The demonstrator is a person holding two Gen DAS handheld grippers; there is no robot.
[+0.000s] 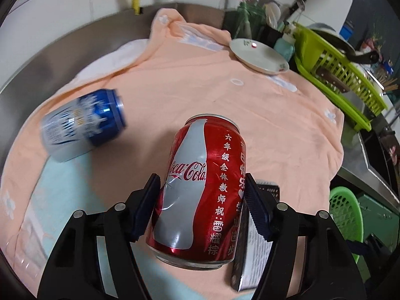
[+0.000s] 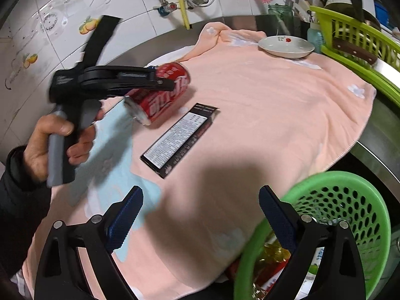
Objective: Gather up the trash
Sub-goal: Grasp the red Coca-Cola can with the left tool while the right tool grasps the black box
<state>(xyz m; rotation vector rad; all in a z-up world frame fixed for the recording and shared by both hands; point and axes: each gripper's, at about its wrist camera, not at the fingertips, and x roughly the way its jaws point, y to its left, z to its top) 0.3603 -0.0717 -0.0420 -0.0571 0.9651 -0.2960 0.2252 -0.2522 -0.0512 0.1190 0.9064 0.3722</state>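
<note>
A dented red Coca-Cola can (image 1: 197, 182) lies tilted on the peach towel (image 1: 237, 105), and my left gripper (image 1: 202, 176) is shut on its sides with both pads against it. The right wrist view shows that same left gripper (image 2: 162, 77) in a person's hand (image 2: 50, 140), clamped over the red can (image 2: 160, 95). A blue and silver can (image 1: 85, 122), blurred, lies on its side to the left. A flat black carton (image 2: 180, 137) rests on the towel beside the red can. My right gripper (image 2: 201, 190) is open and holds nothing, over the towel's near edge.
A green perforated basket (image 2: 337, 212) with wrappers inside sits below the counter edge at the right. At the back stand a white plate (image 2: 286, 46), a green dish rack (image 2: 355, 35), a jar and knives. The tiled wall with taps lies behind.
</note>
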